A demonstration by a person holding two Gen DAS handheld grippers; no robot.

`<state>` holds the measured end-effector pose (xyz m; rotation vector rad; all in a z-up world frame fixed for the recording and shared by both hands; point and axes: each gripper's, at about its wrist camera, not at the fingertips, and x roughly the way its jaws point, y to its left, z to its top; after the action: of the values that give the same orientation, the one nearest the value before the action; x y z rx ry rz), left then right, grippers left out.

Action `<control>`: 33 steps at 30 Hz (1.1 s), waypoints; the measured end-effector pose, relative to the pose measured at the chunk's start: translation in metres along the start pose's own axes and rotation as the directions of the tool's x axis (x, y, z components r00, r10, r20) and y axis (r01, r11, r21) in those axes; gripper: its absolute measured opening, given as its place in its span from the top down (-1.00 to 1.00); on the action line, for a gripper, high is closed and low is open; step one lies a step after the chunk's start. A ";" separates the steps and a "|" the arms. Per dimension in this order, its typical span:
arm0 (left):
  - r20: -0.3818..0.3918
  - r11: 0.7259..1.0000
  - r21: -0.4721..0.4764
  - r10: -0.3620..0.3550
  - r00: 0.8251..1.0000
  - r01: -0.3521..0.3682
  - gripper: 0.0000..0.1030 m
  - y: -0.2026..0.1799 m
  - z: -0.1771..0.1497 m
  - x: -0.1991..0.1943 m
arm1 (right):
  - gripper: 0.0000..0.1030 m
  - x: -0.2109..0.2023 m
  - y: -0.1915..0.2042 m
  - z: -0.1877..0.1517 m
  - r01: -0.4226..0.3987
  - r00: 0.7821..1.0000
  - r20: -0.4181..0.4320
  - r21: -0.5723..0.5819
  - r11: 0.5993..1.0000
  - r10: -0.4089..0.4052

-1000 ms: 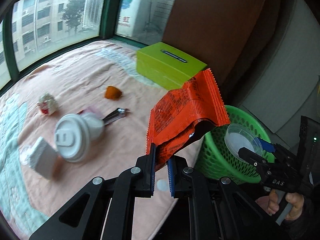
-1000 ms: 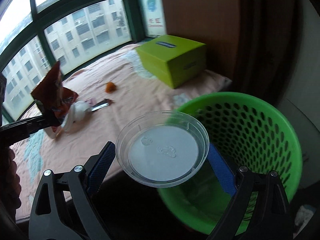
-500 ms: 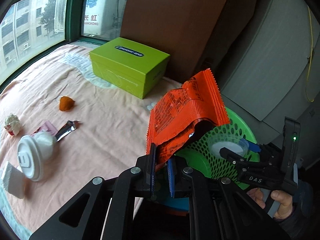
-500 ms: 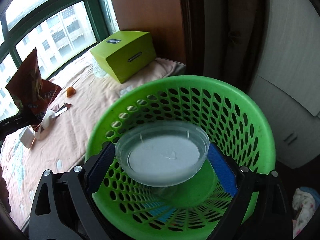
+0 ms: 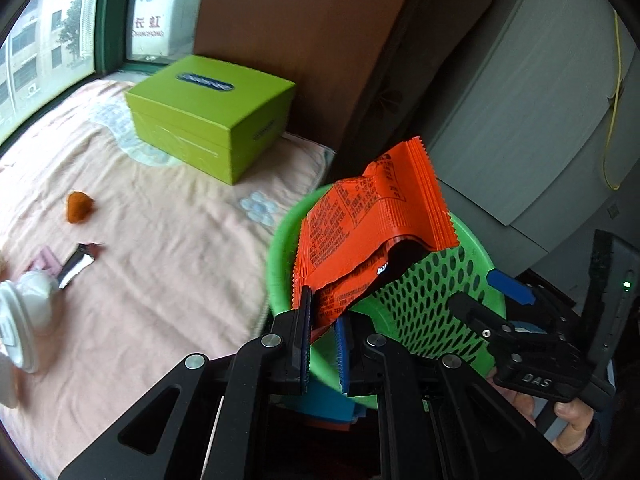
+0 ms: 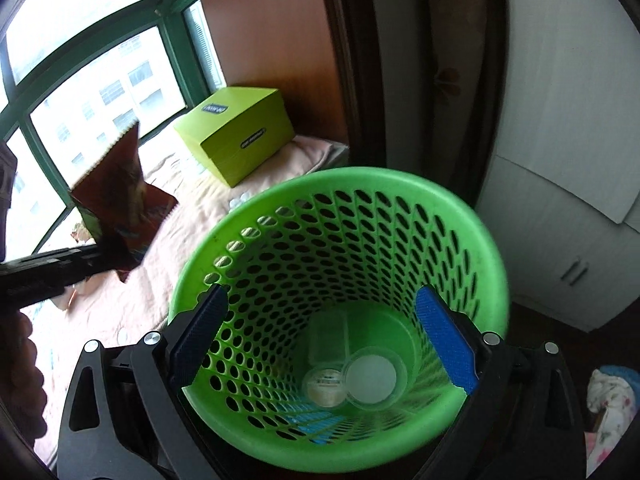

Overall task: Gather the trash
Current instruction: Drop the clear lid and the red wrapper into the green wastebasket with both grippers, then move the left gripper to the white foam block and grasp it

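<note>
Over the perforated green plastic basket [image 6: 340, 280], right gripper [image 6: 324, 332] gapes empty, left gripper [image 5: 323, 336] pinches crinkled orange snack wrapper [image 5: 372, 232]; next, probably centre and release.

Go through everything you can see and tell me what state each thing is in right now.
left gripper: shut on orange wrapper
orange wrapper: held up beside the basket rim
right gripper: open, empty, above basket
green basket: upright, holds trash
clear lid: lying in basket bottom
white cup: tipped over on bed
green box: closed
</note>
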<state>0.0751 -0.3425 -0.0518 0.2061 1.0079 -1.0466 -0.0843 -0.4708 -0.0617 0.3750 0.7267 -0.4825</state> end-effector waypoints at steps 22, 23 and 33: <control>-0.037 1.000 0.008 -0.014 0.999 0.015 -0.09 -0.029 -0.009 0.026 | -0.82 -0.028 -0.016 -0.009 0.028 0.998 0.054 0.036 0.999 -0.029; -0.030 1.000 0.004 -0.001 1.000 0.001 -0.11 -0.026 -0.010 0.023 | -0.82 -0.028 -0.014 -0.008 0.025 0.998 0.054 0.033 0.999 -0.026; 0.042 0.981 -0.117 0.159 0.986 -0.153 -0.19 0.040 -0.027 -0.027 | -0.82 -0.019 0.028 -0.001 -0.047 0.998 0.044 -0.045 0.998 0.049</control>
<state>0.0874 -0.2888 -0.0583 0.1618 0.9857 -0.8460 -0.0818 -0.4415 -0.0438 0.3384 0.6821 -0.4274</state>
